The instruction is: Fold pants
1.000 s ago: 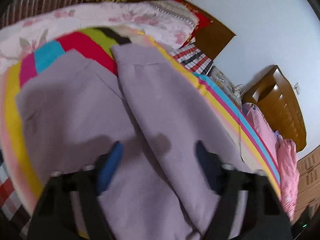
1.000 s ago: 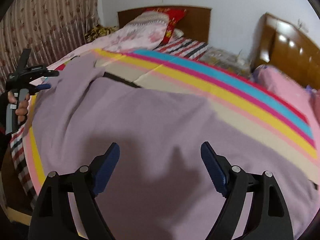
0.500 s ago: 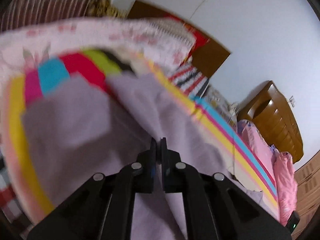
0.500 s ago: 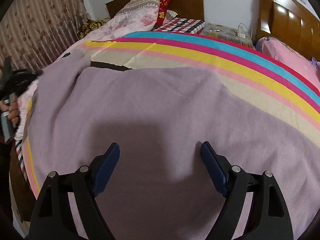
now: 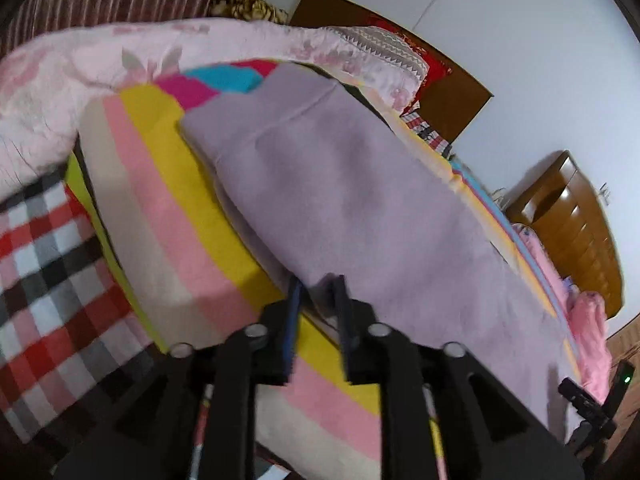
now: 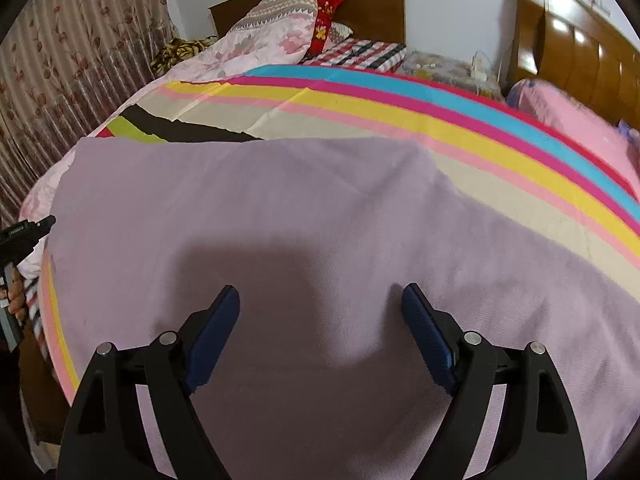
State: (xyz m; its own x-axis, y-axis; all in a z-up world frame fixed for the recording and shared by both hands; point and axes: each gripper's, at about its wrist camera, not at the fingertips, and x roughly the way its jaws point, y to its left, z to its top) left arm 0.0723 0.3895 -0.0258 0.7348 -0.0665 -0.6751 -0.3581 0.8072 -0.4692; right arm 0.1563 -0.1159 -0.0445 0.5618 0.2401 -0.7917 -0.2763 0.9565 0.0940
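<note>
left gripper [image 5: 317, 294]: jaws have just been easing apart a bit, but a pinch of pant edge sits bunched between them and the pads look like they're on it, so I'd call it a loose clamp. Needs a firmer bite before I pull any further.
right gripper [image 6: 320, 320]: jaws wide apart, nothing in them, hovering low over the cloth. I'd press down here to pin the fabric.
pants [image 6: 280, 208]: lilac, spread across the striped blanket [image 6: 460, 120], the near side edge lying doubled in the left view. Looks like one leg is laid over the other.
doing it well: drag low and flat, line up the edges, smooth wrinkles outward.
pillows [image 6: 280, 28]: far end, no bother.
</note>
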